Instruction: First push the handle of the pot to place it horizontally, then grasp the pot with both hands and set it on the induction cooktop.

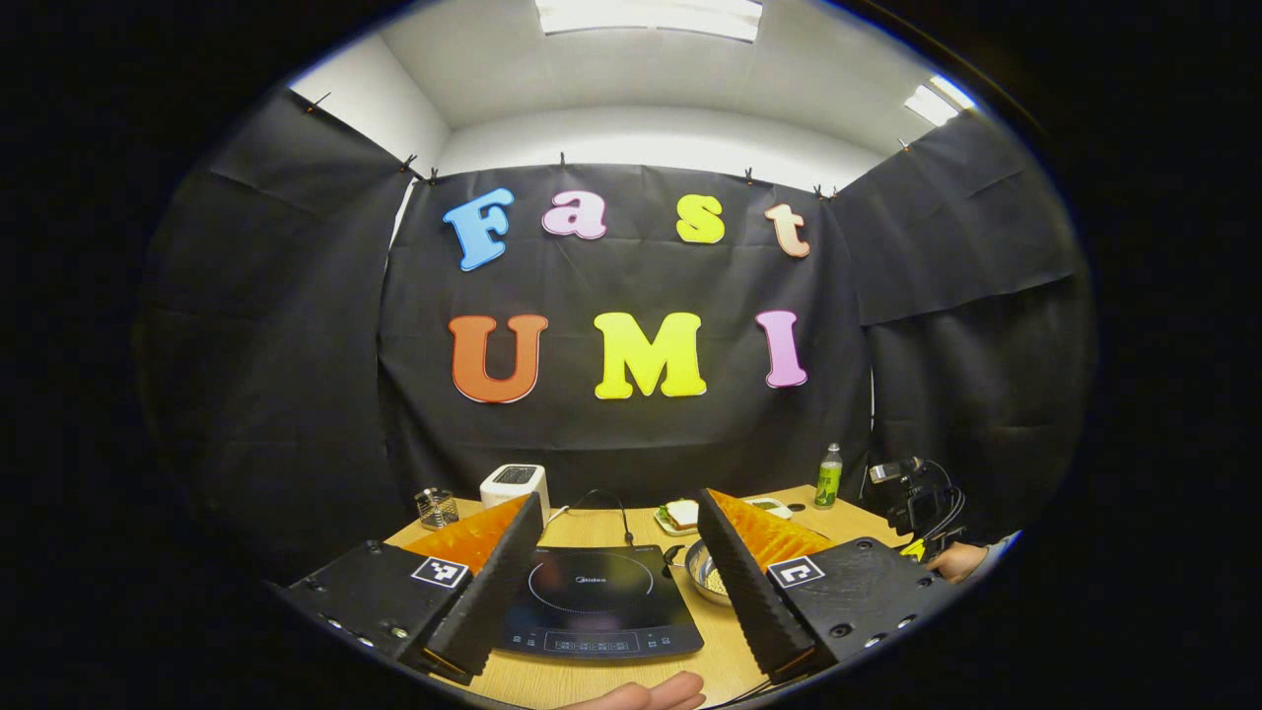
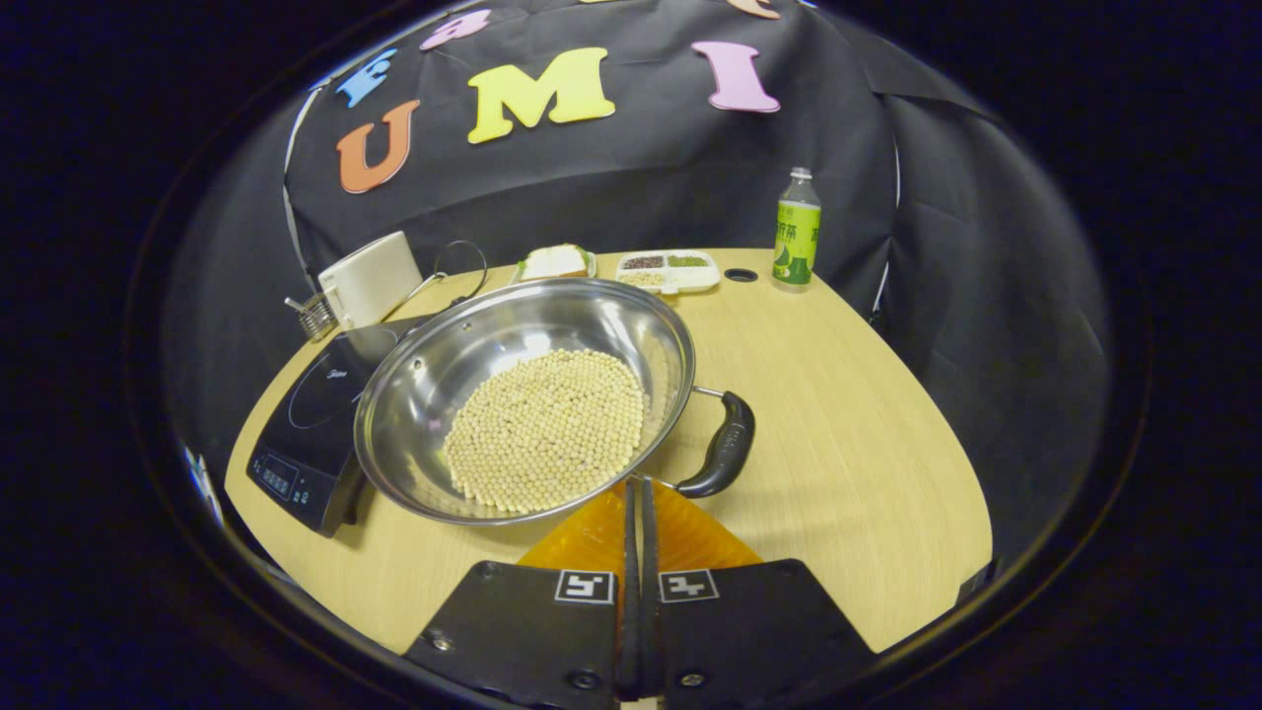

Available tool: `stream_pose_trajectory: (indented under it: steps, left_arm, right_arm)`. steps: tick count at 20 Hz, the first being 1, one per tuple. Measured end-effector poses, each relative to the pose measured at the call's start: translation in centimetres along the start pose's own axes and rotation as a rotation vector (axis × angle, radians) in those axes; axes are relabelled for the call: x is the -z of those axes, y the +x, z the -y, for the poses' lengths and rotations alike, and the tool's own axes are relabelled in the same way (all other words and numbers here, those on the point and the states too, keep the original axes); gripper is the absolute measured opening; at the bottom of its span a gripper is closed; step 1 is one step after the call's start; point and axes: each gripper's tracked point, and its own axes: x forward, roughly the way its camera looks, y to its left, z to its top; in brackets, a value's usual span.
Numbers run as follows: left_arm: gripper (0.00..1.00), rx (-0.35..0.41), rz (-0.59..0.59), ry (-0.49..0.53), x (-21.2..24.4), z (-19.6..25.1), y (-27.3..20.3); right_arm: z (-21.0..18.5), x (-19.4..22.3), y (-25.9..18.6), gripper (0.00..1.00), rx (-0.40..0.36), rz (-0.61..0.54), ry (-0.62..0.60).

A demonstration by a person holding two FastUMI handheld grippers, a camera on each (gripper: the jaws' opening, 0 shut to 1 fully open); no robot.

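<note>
A steel pot (image 2: pixel 424 394) holding pale beans (image 2: pixel 547 429) stands on the wooden table, its left side against the black induction cooktop (image 2: pixel 315 414). The pot's black handle (image 2: pixel 725 444) sticks out at its near right, pointing diagonally. My right gripper (image 2: pixel 636 481) is shut with nothing in it, its tips just at the pot's near rim, left of the handle. In the left gripper view, my left gripper (image 1: pixel 619 503) is open above the table, the cooktop (image 1: pixel 596 602) showing between its fingers. The pot (image 1: pixel 702 574) peeks out beside the right finger.
At the back stand a white appliance (image 2: pixel 370 276), a wire holder (image 2: pixel 314 314), a plate with a sandwich (image 2: pixel 555 262), a compartment tray (image 2: pixel 667 268) and a green bottle (image 2: pixel 796 232). A hand (image 1: pixel 651 693) lies at the table's front edge. Bare table (image 2: pixel 848 454) lies right of the pot.
</note>
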Motion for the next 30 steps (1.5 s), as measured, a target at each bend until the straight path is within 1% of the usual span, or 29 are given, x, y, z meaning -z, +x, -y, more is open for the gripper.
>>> stream_pose_trajectory:
  steps: [3, 4, 5, 6, 7, 8, 12, 16, 18, 20, 22, 23, 24, 26, 28, 30]
  left_arm:
    - [0.95, 0.007, -0.011, 0.000, 0.7, 0.2, 1.0]
    - [0.94, 0.012, -0.012, 0.000, 0.8, 0.3, 1.3]
    - [0.94, 0.018, -0.012, 0.000, 0.8, 0.4, 1.6]
    - [0.94, 0.023, -0.013, 0.002, 0.8, 0.5, 2.0]
    - [0.94, 0.028, -0.016, 0.002, 0.9, 0.6, 2.4]
    - [0.94, 0.031, -0.021, 0.000, 1.0, 0.7, 2.8]
    - [0.94, 0.049, -0.049, -0.014, 1.2, 1.5, 4.8]
    - [0.94, 0.053, -0.078, -0.012, 1.6, 1.6, 7.0]
    - [0.94, 0.045, -0.096, -0.015, 2.0, 1.4, 8.2]
    - [0.94, 0.047, -0.123, -0.029, 3.1, 1.5, 9.7]
    - [0.95, 0.063, -0.155, -0.047, 4.5, 2.1, 11.1]
    - [0.94, 0.070, -0.175, -0.060, 5.5, 2.5, 11.9]
    - [0.95, 0.074, -0.190, -0.075, 6.4, 2.8, 12.7]
    - [0.95, 0.079, -0.230, -0.097, 8.2, 3.6, 14.1]
    - [0.95, 0.077, -0.260, -0.095, 9.5, 4.2, 15.6]
    - [0.95, 0.067, -0.290, -0.095, 10.9, 4.3, 16.6]
  right_arm:
    - [1.2, -0.6, 0.5, 0.04, 0.040, 0.010, -0.011]
    - [1.6, -0.7, 0.8, 0.00, 0.050, 0.012, -0.012]
    - [1.9, -1.0, 1.0, 0.04, 0.056, 0.015, -0.012]
    - [2.2, -1.2, 1.3, 0.00, 0.059, 0.019, -0.013]
    - [2.4, -1.4, 1.5, 0.04, 0.061, 0.022, -0.012]
    - [2.8, -1.7, 1.9, 0.04, 0.063, 0.022, -0.012]
    - [3.7, -2.3, 3.0, 0.04, 0.063, 0.011, -0.019]
    - [4.3, -2.5, 4.3, 0.04, 0.043, -0.004, -0.010]
    - [4.5, -2.8, 4.8, 0.04, 0.026, -0.010, 0.016]
    - [5.0, -3.4, 5.5, 0.04, 0.026, 0.002, 0.011]
    - [6.0, -3.9, 6.2, 0.04, 0.053, 0.012, -0.024]
    - [6.2, -4.4, 6.4, 0.00, 0.062, 0.030, -0.028]
    - [6.4, -4.7, 6.8, 0.04, 0.072, 0.049, -0.026]
    - [6.6, -5.2, 7.1, 0.04, 0.081, 0.070, -0.022]
    - [6.9, -5.5, 7.0, 0.04, 0.080, 0.081, 0.006]
    - [7.7, -5.6, 6.4, 0.04, 0.098, 0.092, -0.008]
